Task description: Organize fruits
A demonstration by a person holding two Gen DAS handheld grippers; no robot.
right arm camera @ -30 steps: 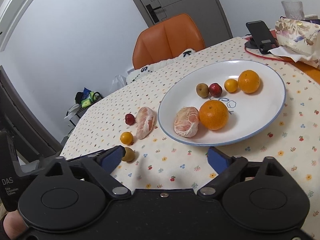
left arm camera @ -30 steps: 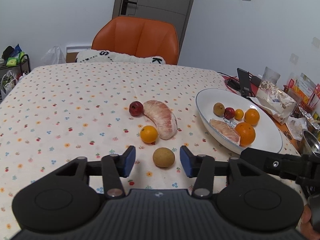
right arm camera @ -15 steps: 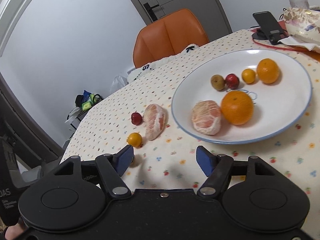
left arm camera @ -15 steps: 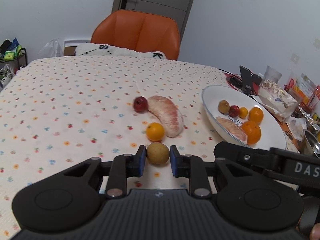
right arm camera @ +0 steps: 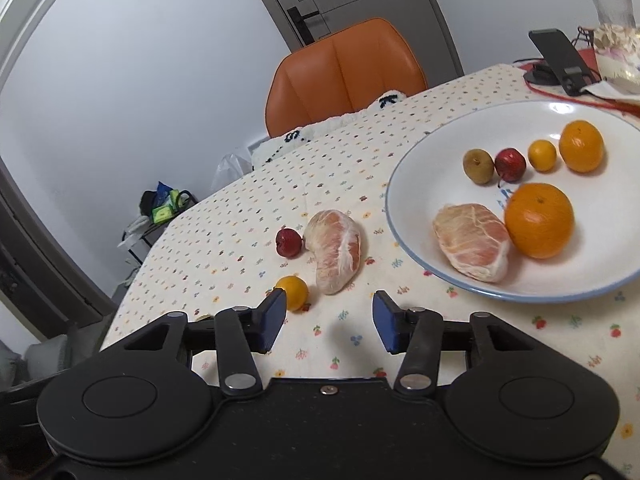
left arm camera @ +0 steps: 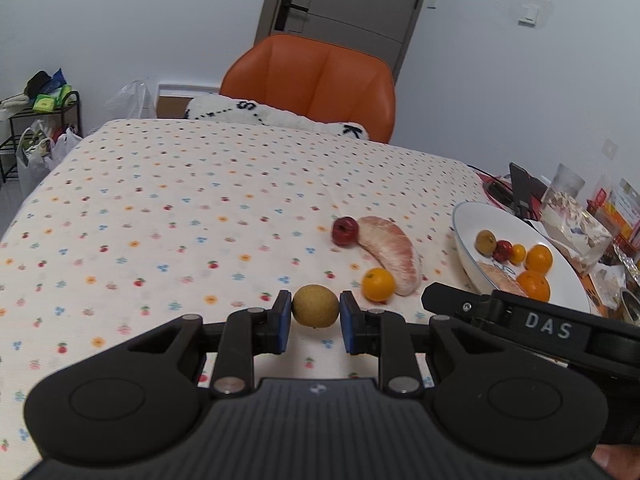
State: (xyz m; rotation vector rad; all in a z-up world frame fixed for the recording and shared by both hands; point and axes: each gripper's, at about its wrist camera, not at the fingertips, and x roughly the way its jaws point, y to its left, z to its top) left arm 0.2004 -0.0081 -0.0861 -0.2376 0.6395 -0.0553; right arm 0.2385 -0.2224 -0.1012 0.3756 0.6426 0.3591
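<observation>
My left gripper (left arm camera: pixel 314 317) is shut on a round brown-green fruit (left arm camera: pixel 315 306), held between its blue pads just above the flowered tablecloth. To its right on the cloth lie a small orange (left arm camera: pixel 378 284), a peeled pomelo segment (left arm camera: pixel 390 253) and a small red fruit (left arm camera: pixel 344 231). My right gripper (right arm camera: pixel 330 320) is open with nothing between its fingers, hovering near the small orange (right arm camera: pixel 294 287), with the pomelo segment (right arm camera: pixel 335 256) and red fruit (right arm camera: pixel 289 242) beyond. The white plate (right arm camera: pixel 412 160) holds two oranges, a small orange, a red fruit, a brown fruit and a pomelo piece (right arm camera: pixel 472 242).
An orange chair (left arm camera: pixel 310 86) with a white cushion stands at the table's far edge. A phone on a stand (right arm camera: pixel 558 60), a glass and packets crowd the right side behind the plate. A rack with bags (left arm camera: pixel 38 136) sits far left.
The left gripper closed on the brown-green fruit and lifted it slightly, swinging left. The right gripper moved closer to the loose fruits on the cloth, staying open.
</observation>
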